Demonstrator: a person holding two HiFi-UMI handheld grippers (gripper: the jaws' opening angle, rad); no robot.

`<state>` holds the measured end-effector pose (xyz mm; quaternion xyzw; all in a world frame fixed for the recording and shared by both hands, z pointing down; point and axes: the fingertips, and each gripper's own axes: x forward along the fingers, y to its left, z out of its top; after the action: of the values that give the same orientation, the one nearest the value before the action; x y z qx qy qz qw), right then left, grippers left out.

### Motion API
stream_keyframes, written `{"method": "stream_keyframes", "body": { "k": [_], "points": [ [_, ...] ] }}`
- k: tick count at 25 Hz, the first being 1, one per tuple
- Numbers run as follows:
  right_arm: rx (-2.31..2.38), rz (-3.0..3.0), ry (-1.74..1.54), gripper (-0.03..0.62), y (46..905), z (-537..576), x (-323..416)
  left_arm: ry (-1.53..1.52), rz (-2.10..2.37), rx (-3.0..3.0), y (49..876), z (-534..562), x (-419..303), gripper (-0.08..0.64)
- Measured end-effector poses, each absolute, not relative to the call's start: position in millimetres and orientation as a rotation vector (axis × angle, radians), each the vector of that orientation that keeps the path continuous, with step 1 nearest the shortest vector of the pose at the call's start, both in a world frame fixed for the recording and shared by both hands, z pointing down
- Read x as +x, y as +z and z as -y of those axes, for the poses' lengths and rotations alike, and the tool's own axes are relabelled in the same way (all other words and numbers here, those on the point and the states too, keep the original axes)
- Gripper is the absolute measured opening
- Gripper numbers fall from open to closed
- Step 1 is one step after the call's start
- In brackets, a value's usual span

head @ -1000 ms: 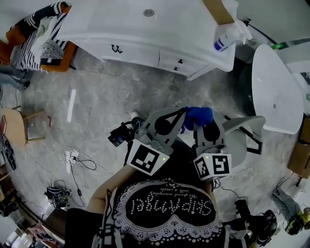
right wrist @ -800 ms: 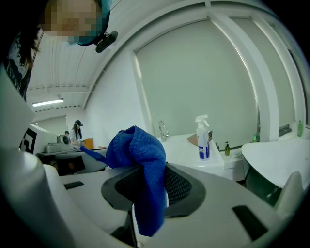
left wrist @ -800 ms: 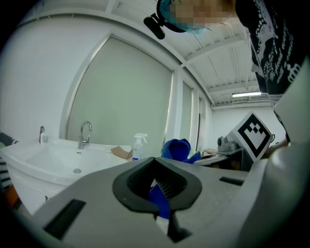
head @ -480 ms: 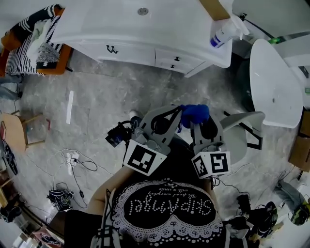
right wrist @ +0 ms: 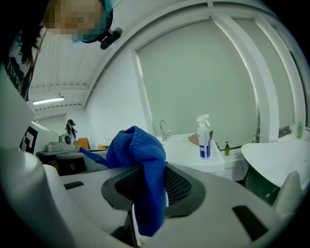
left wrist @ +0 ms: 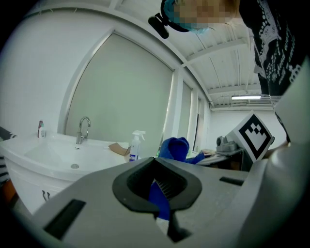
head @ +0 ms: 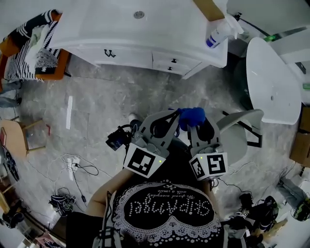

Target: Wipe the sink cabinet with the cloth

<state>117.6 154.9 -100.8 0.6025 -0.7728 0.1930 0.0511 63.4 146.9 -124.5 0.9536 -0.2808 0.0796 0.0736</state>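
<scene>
Right gripper: the jaws are clamped on the blue cloth, which bunches above the pads and hangs down between them.

Left gripper: the jaws are closed on a narrow strip of the same cloth. The bulk of the cloth shows just beyond the tips.

In the head view I hold both grippers close to my body with the tips converging. The cloth bridges them above the marbled floor.

The white sink cabinet stands well apart, ahead of me. Neither gripper touches it, nor does the cloth.

A spray bottle stands upright on the right end of the cabinet top, beside a brown cardboard piece. The faucet rises behind the basin. A white oval fixture stands to the right of the cabinet.
</scene>
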Motion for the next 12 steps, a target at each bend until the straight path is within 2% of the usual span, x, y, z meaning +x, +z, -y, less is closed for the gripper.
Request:
{"method": "stream_keyframes", "body": {
  "k": [12],
  "points": [
    [1.829, 2.341, 0.576, 0.117, -100, -160, 132, 0.250, 0.825, 2.883, -123, -157, 79, 0.003]
  ]
}}
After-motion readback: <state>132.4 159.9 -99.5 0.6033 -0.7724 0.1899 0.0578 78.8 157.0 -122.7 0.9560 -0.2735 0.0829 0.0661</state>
